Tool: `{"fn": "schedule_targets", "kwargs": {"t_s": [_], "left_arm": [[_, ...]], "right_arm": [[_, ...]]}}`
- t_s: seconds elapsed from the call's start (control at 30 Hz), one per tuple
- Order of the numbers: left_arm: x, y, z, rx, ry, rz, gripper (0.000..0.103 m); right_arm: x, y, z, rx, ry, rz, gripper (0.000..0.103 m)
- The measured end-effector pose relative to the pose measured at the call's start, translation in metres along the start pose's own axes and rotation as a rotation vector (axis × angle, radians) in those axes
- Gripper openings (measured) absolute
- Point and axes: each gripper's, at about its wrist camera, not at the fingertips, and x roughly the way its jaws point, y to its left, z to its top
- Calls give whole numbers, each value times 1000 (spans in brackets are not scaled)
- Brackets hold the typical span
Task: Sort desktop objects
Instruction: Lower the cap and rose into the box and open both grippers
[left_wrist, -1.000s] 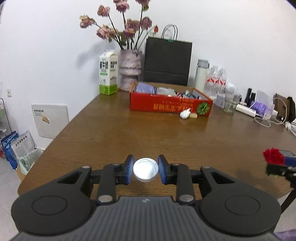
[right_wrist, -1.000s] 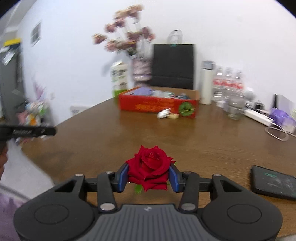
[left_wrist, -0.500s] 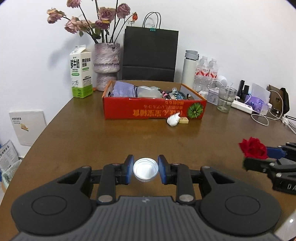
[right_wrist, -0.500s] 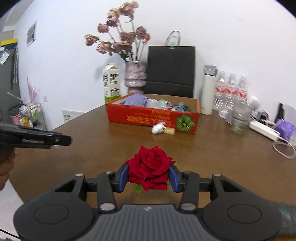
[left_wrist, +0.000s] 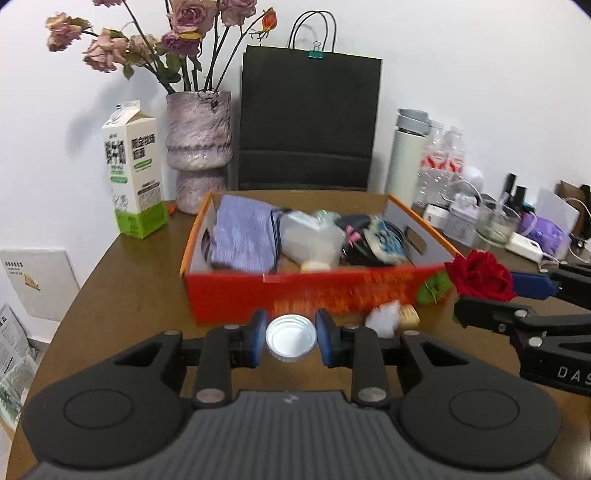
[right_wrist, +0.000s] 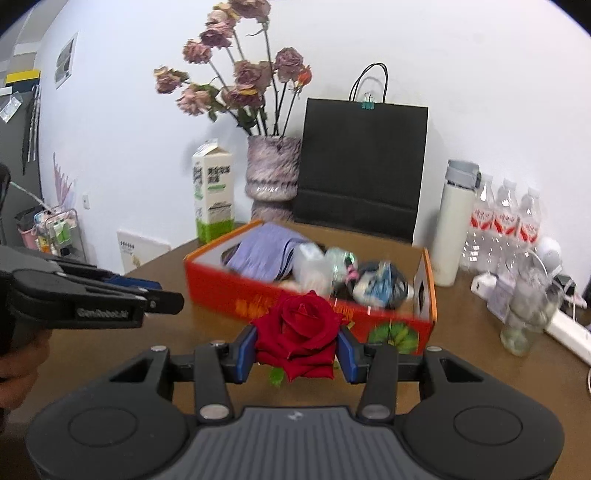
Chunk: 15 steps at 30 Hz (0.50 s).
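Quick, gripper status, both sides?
Left gripper: closed on the white cap.
Right gripper: closed on the red rose.

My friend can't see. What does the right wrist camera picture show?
The right gripper holds a red rose in its jaws, just in front of a red cardboard box full of odds and ends on a brown table. The left gripper pokes in beside it.

"DAS" — right gripper (left_wrist: 484, 291); "GenRobot.ai" — left gripper (right_wrist: 162, 295).
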Motion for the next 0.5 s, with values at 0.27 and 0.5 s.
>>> {"fn": "schedule_targets", "kwargs": {"t_s": [0.27,0.5], "left_arm": [[72,3,66,-15,88,-47,29],[155,15,82,11,288,49,29]], "right_arm": [[80,-55,53,131,84,17,45],[164,-81,84,241,297,97,45]]}}
